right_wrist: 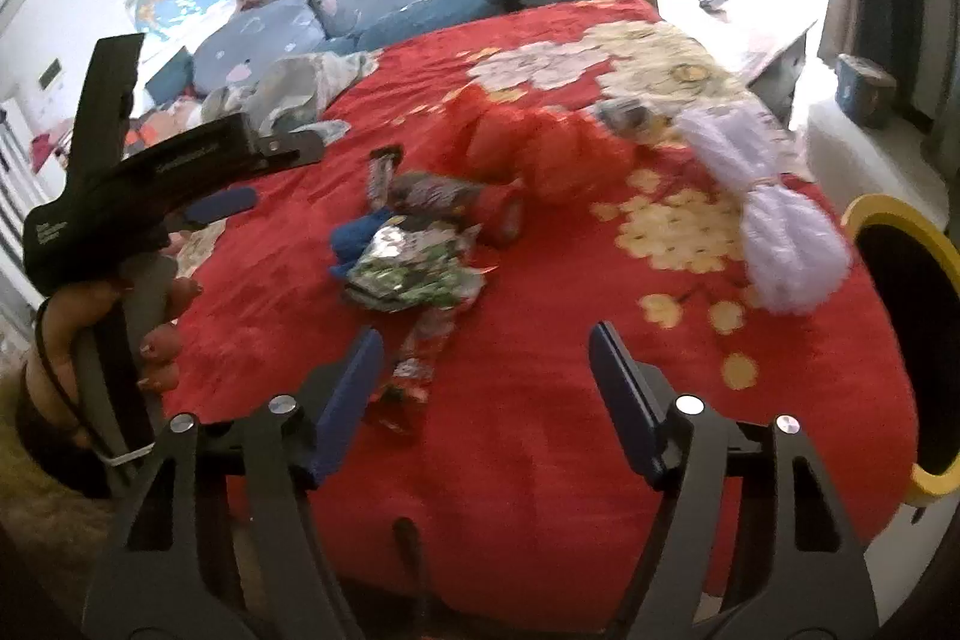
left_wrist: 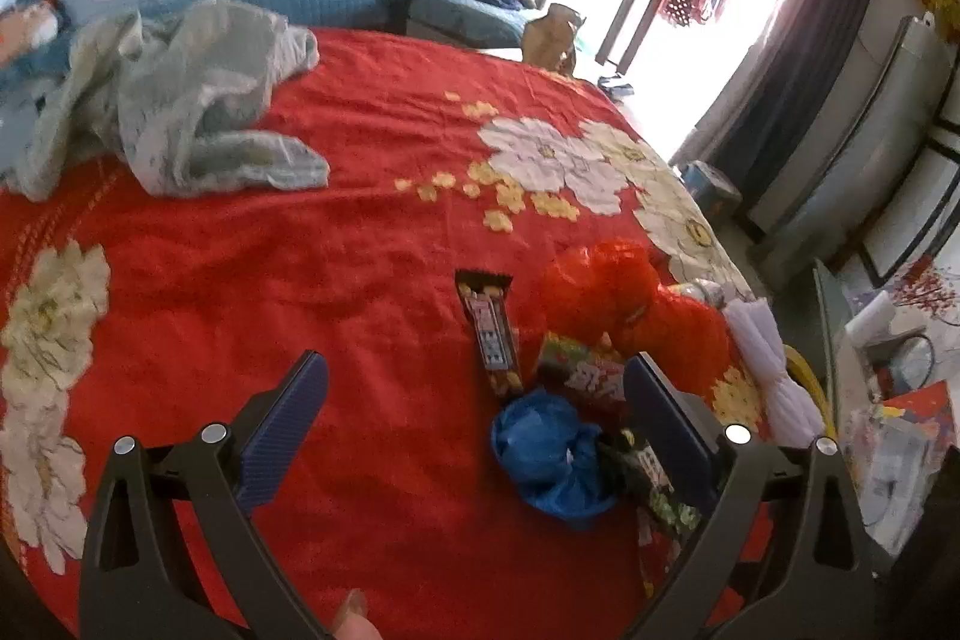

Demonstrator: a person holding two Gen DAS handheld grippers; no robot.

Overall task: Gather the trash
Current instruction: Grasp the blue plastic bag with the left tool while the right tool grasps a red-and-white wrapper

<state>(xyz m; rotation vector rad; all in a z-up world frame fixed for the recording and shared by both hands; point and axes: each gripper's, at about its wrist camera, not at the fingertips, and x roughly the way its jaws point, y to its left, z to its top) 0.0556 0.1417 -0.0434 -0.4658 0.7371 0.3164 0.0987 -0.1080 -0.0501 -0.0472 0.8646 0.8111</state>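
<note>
- On the red flowered cloth (left_wrist: 372, 244) spread over the table, at the far left, lies a crumpled grey-green fabric (left_wrist: 198, 100), well apart from the litter.
- The left gripper (left_wrist: 474, 388) hovers above the cloth with its jaws spread wide and nothing between the pads; its blue fingers (left_wrist: 288, 424) touch no wrapper.
- In the right wrist view the left hand (right_wrist: 108, 340) grips that tool's handle at the left edge.
- Near the middle of the cloth lies a dark snack bar wrapper (left_wrist: 492, 334), lengthwise and flat.
- Just below it sits a crumpled blue wad (left_wrist: 552, 454), touching a green-and-silver foil wrapper (right_wrist: 414, 268).
- A red-and-green packet (left_wrist: 582, 370) rests beside the bar wrapper, against a bunched red plastic bag (left_wrist: 624, 298).
- A long twisted wrapper (right_wrist: 414, 370) trails from the foil one toward the right gripper (right_wrist: 486, 376), lying just beside its left finger.
- The right gripper's jaws stand apart, unclenched, with only bare cloth between them.
- Farther right lies a white-lilac bundle (right_wrist: 774, 220), tied at its waist, near the cloth's edge.
- At the far right, off the table edge, stands a yellow-rimmed bin (right_wrist: 888, 220) with a dark opening.
</note>
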